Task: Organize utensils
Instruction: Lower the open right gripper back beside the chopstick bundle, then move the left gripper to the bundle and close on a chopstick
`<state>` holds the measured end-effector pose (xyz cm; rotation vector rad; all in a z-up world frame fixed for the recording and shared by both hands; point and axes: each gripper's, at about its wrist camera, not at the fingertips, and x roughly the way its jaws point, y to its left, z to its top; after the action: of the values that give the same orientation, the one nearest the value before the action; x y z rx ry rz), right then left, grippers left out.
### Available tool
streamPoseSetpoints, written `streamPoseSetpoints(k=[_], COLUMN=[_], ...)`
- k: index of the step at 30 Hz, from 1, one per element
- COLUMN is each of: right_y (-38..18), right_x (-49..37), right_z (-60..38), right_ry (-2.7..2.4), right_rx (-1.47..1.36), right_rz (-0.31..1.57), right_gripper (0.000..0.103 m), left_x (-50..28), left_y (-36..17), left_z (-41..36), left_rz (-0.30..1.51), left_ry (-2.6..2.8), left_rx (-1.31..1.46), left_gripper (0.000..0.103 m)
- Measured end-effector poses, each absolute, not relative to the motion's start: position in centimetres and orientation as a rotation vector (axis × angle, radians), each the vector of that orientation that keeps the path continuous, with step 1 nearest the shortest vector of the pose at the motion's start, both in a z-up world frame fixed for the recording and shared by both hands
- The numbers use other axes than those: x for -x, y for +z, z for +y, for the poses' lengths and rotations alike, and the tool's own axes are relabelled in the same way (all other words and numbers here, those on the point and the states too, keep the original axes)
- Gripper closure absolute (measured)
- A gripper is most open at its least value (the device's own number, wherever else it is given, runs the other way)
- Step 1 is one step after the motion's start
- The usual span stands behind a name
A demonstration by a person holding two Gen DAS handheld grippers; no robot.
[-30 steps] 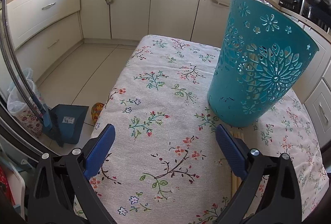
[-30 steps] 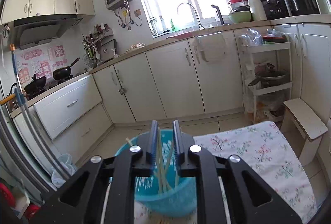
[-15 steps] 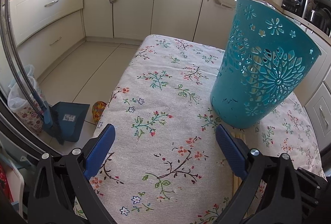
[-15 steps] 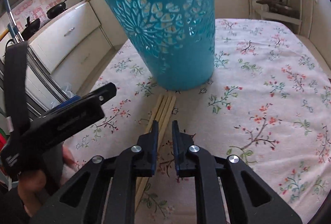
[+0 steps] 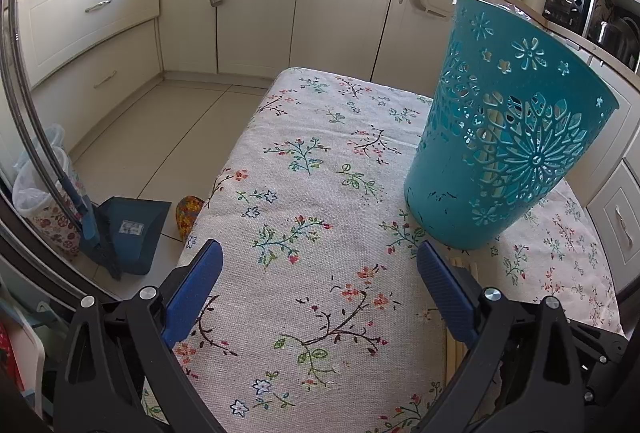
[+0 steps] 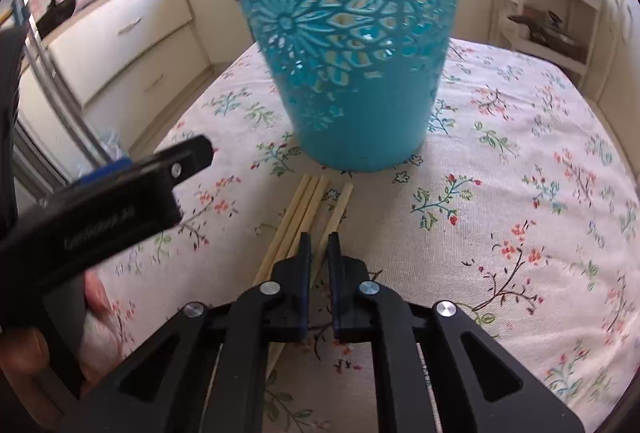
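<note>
A teal cut-out basket (image 5: 500, 161) (image 6: 348, 53) stands upright on the flowered tablecloth (image 5: 320, 193), and pale sticks show through its holes. Several wooden chopsticks (image 6: 304, 209) lie on the cloth just in front of its base. My right gripper (image 6: 318, 239) is low over them. Its jaws are closing to a narrow gap, and the rightmost chopstick (image 6: 340, 207) runs between them. My left gripper (image 5: 316, 247) hovers wide open over the cloth, holding nothing. Its right finger (image 5: 440, 281) is beside the chopstick ends (image 5: 464, 265). In the right wrist view it shows at the left (image 6: 192, 153).
Cream kitchen cabinets (image 5: 256, 5) ring the table. On the floor at the left are a blue dustpan and brush (image 5: 128, 229). A white shelf rack (image 6: 548, 17) stands behind the table's right side. A hand (image 6: 96, 297) holds the left tool.
My right gripper dropped from above the basket's mouth to the chopsticks on the cloth and tipped downward. Its jaws narrowed a little. The left gripper stayed put.
</note>
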<state>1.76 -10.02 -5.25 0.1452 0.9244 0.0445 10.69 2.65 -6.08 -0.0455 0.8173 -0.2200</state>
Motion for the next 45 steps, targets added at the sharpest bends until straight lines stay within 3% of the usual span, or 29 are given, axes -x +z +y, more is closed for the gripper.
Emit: streamPoseSetpoints(k=[7, 16, 45], right_y=[-5.1, -5.6, -5.8], right_x=[0.5, 1.2, 1.4], right_z=[-12.7, -15.9, -16.3], right_ry=[-0.003, 0.010, 0.026], right_rx=[-0.115, -0.273, -0.317], right_rz=[0.925, 0.893, 0.889], right_gripper=[0.096, 0.096, 0.096], left_x=[-10.7, -8.7, -9.4], left_y=[-6.2, -7.2, -8.1], left_z=[1.9, -3.2, -3.0], left_rz=[0.835, 0.886, 0.948], left_ry=[-0.279, -0.407, -0.384], left_rx=[0.027, -0.247, -0.242], left_gripper=[0.010, 0.010, 0.024])
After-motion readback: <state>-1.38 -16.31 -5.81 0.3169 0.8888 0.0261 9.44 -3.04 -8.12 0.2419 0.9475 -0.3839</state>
